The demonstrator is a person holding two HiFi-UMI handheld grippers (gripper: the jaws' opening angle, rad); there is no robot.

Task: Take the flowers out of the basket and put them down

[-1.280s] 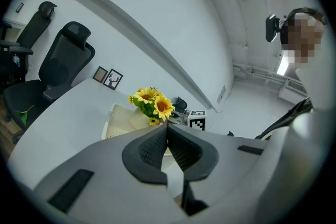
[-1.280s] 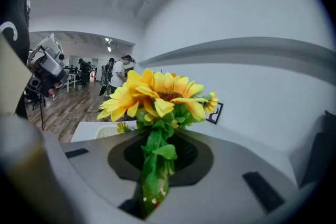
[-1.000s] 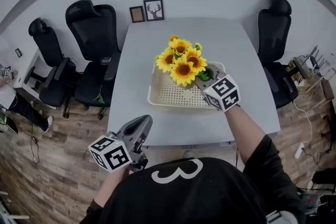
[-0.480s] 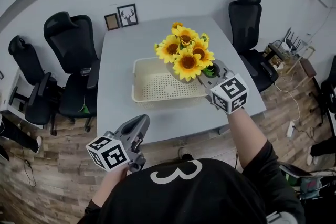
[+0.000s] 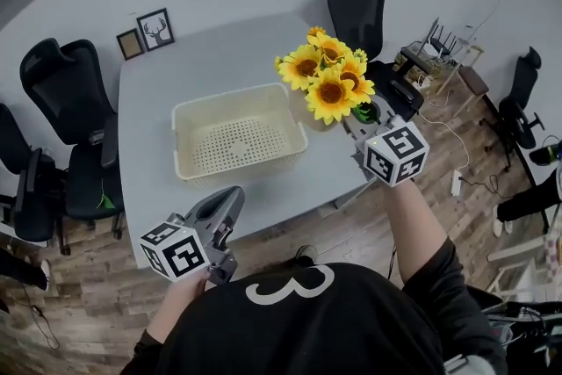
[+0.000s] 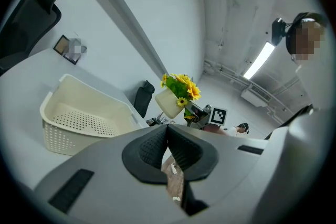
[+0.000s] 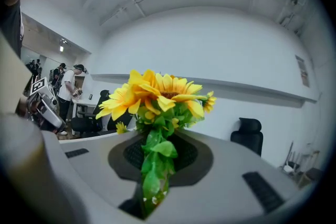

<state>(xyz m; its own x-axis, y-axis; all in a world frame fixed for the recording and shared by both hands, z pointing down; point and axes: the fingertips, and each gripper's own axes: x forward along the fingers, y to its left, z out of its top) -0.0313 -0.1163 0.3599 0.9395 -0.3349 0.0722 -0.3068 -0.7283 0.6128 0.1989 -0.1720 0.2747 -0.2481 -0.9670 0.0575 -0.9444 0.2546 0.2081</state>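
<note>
**Sunflowers carried out of the basket**

Since a second ago, our right gripper (image 5: 362,117) has carried the bunch of yellow artificial sunflowers with green leaves (image 5: 332,79) out of the cream perforated plastic basket (image 5: 230,98). The bunch is now in the air just right of the basket, above the right edge of the grey table (image 5: 158,105). The right jaws are narrowed onto the green stem. Our left gripper (image 5: 232,201) hovers low at the table's near edge, its jaws pressed together with nothing between them.

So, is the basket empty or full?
Empty: the basket shows only its bare perforated floor; the right gripper holds the sunflowers beside it.
</note>
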